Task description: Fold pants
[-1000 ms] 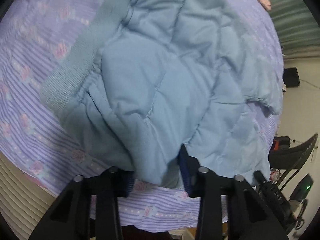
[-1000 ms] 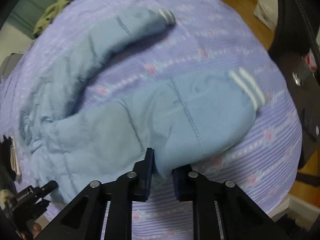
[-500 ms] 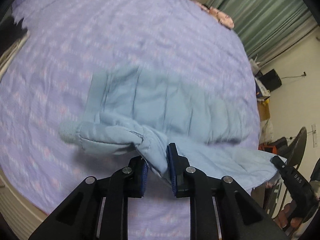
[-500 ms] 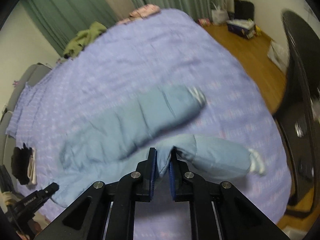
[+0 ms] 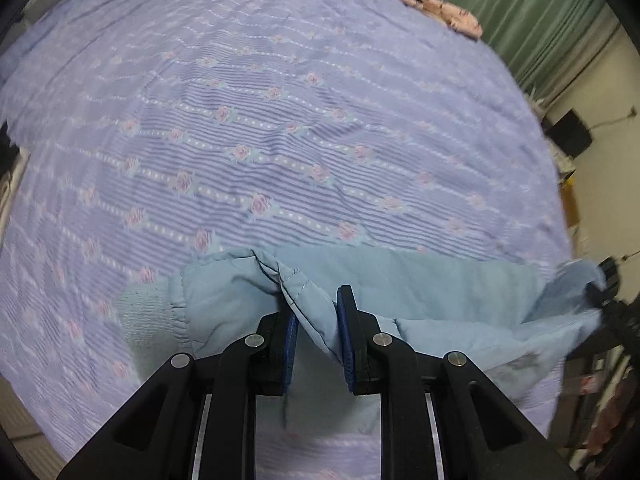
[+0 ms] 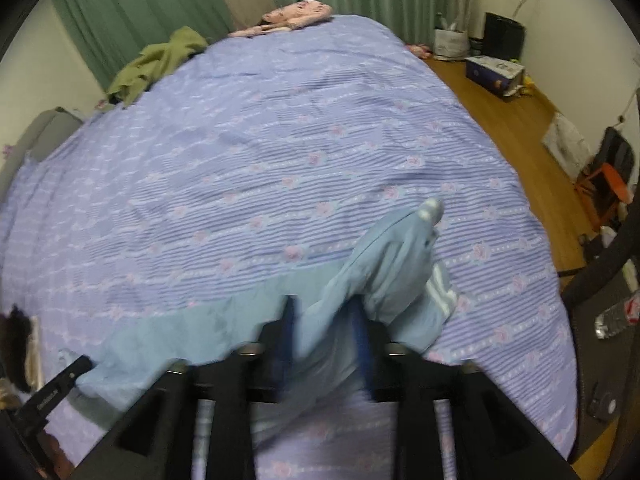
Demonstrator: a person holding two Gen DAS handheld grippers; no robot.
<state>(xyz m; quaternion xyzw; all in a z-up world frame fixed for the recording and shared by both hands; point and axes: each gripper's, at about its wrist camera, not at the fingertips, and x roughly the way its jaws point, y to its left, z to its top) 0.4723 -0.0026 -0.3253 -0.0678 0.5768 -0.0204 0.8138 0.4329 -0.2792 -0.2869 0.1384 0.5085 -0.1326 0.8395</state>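
Light blue padded pants [image 5: 424, 292] are lifted off the purple floral bedspread [image 5: 256, 128] and stretched between both grippers. My left gripper [image 5: 316, 320] is shut on a fold of the pants near the ribbed waistband [image 5: 148, 312]. My right gripper [image 6: 324, 328] is shut on the leg part; the leg ends with white-striped cuffs [image 6: 440, 280] hang to its right. The right view is blurred. The other gripper shows at the right edge of the left wrist view [image 5: 612, 300] and at the lower left of the right wrist view [image 6: 52, 396].
An olive garment [image 6: 160, 64] and a pink floral cushion [image 6: 296, 16] lie at the bed's far end by green curtains. Wooden floor [image 6: 516, 120] with boxes and bags runs along the bed's right side. A dark chair [image 6: 600, 272] stands at the right.
Both grippers closed on the pants and lifted them off the bed toward its near edge. The pants went from lying spread out to hanging stretched between the grippers.
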